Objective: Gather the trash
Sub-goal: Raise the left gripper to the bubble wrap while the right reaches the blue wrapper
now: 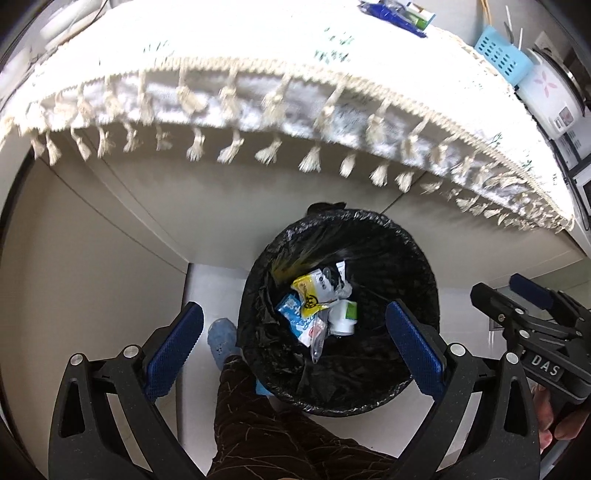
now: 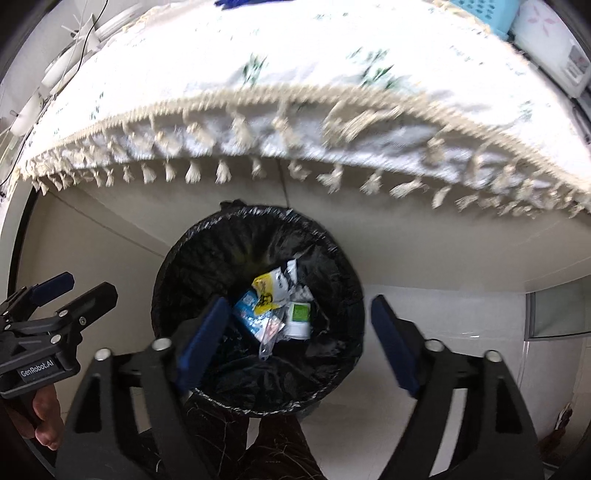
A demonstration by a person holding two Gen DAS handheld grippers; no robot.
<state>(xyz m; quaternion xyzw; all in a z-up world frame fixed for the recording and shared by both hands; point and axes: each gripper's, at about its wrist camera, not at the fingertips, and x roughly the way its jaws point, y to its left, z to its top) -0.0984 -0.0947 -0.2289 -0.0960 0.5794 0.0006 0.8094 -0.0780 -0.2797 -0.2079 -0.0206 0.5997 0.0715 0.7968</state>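
Several wrappers [image 1: 308,306] and a small white bottle [image 1: 343,317] already lie in the black-lined bin [image 1: 406,258] below both grippers, left [image 1: 295,343] and right [image 2: 295,339], spread wide and empty, while packets [image 1: 397,13] remain on the tasselled tablecloth [image 1: 258,48].

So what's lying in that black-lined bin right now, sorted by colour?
Yellow-and-white plastic wrapper: 1
Light blue-and-white packet: 1
White tub with a green label: 1
Clear plastic wrapper: 1
Total: 4 that can be told apart; more may be hidden beneath.
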